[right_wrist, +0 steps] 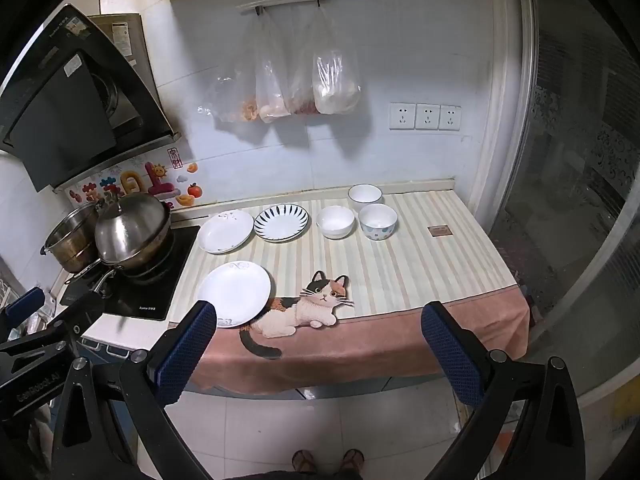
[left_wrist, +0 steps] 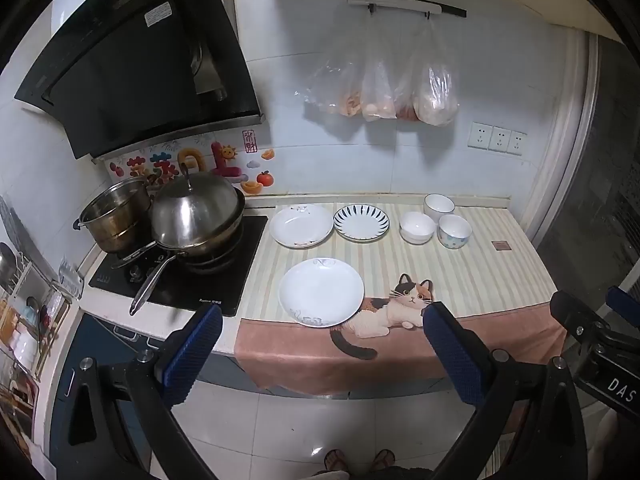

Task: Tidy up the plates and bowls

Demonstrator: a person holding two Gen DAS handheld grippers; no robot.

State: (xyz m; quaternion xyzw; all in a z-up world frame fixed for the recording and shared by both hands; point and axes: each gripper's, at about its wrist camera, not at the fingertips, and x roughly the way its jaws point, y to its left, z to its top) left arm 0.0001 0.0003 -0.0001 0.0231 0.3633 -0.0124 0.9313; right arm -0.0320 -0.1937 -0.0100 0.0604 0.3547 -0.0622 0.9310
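Three plates lie on the striped cat-print cloth (left_wrist: 460,276): a white plate (left_wrist: 321,297) (right_wrist: 235,293) near the front, a white plate (left_wrist: 301,225) (right_wrist: 226,231) behind it, and a blue-striped plate (left_wrist: 361,222) (right_wrist: 281,222) to its right. Three bowls stand at the back right: a white bowl (left_wrist: 417,227) (right_wrist: 335,221), a white bowl (left_wrist: 439,207) (right_wrist: 364,197) and a dotted bowl (left_wrist: 454,231) (right_wrist: 378,221). My left gripper (left_wrist: 322,316) and right gripper (right_wrist: 318,312) are open and empty, held back from the counter's front edge.
A black stove (left_wrist: 188,276) at the left carries a lidded wok (left_wrist: 196,214) and a steel pot (left_wrist: 114,216), with a range hood (left_wrist: 132,64) above. Plastic bags (left_wrist: 384,80) hang on the wall. A glass door (right_wrist: 580,160) is at the right.
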